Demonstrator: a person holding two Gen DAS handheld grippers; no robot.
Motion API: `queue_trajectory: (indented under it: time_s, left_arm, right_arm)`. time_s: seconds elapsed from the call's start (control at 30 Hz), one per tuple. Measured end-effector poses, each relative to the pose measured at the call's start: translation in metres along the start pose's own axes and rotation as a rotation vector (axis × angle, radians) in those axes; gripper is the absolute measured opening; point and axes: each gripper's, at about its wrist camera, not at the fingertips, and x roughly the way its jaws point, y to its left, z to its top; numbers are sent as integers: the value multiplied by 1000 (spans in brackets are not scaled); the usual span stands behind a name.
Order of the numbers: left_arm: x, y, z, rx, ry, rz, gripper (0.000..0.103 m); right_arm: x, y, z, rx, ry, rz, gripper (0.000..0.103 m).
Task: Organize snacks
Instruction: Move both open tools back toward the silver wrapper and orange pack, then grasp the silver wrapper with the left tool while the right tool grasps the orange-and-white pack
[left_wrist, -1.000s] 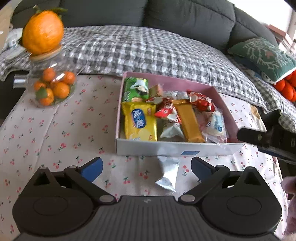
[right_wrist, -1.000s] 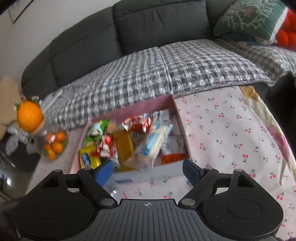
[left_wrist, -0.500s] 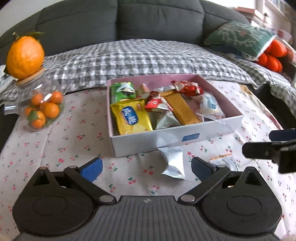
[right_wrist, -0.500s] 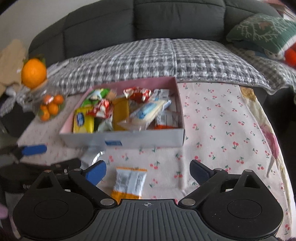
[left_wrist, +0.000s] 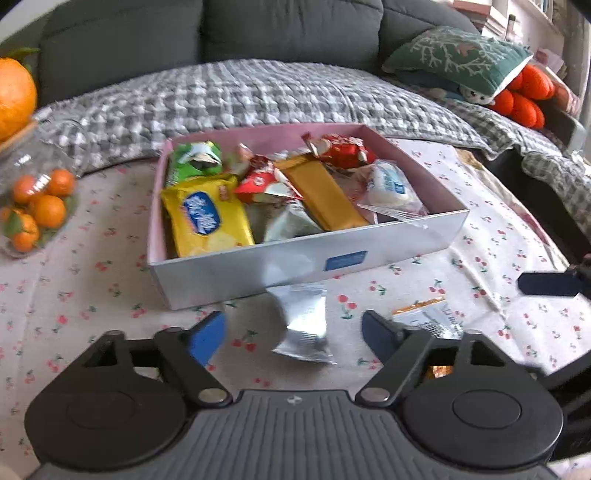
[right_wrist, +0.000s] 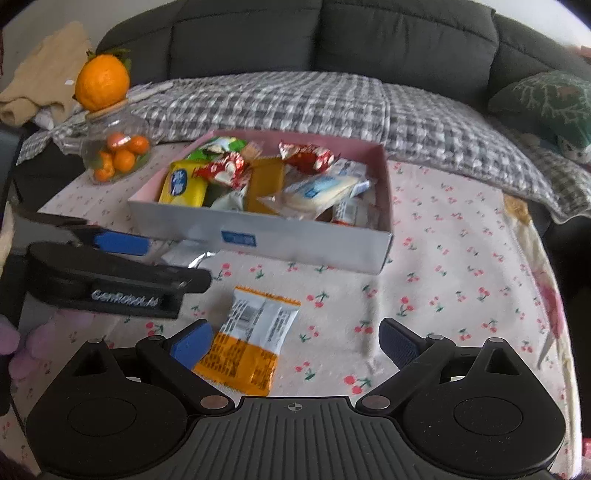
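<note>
Holding mixed snack packets (left_wrist: 207, 220), box (left_wrist: 303, 266) sits open.

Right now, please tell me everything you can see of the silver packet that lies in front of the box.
The silver foil packet is a small, crinkled, shiny pouch with no print visible. It lies flat on the cherry-print tablecloth, its far end at the front wall of the snack box; whether they touch is unclear. The open left gripper frames it without touching. It looks sealed.
</note>
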Motion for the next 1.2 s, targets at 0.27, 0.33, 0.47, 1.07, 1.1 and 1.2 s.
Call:
queue_trajectory:
  time_s: [0.27,0.33,0.47,1.07,1.1,1.2]
  left_arm:
    - [5,1,0,-19,27,-14,35]
    - [4,2,1,-29,30,-14,26]
    - [2,4,1,-44,40,-8,24]
    - [-9,8,-3,-79,82,-12,22]
    - [-9,8,-3,-79,82,-11,22]
    - [-11,7,-3,-79,80,-5,22]
  right_arm:
    - [11,3,-4,26,38,25,99]
    - [13,4,-4,26,46,28,99]
    - [19,6,-6,28,64,28,99]
    - [35,22,3,29,116,-2,99]
    - [35,23,4,25,117,1,98]
    - [35,27,4,8,114,5,95]
